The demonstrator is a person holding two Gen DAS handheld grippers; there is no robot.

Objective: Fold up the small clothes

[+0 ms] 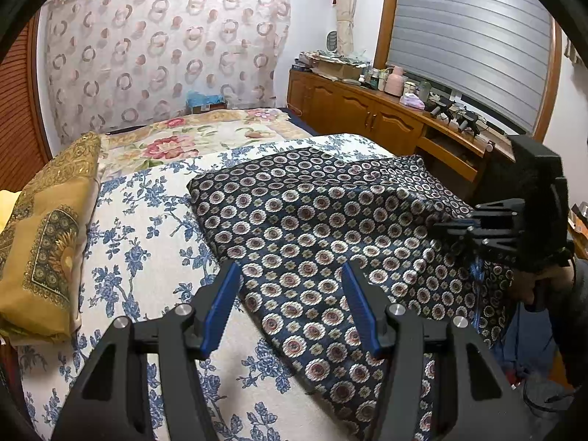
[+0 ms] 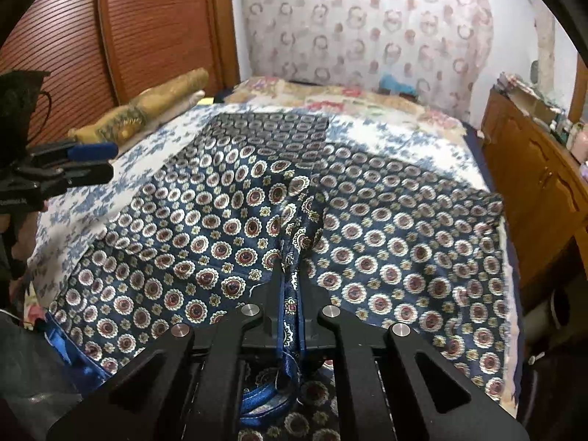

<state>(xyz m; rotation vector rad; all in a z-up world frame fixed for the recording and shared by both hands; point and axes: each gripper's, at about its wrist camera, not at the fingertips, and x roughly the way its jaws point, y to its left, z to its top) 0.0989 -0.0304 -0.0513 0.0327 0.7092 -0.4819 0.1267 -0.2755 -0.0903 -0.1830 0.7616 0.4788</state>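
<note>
On the floral bedspread (image 1: 154, 220) the navy medallion-print garment (image 1: 312, 220) lies rumpled, its edge pinched tight in the right gripper (image 2: 290, 275), while the left gripper (image 1: 290, 294) gapes empty above it.

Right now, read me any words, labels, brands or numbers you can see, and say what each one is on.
None can be read.
Left hand-held gripper: faint white marking on its body, too blurred to read.
Clutter on the wooden cabinet: any labels too small to read.
</note>
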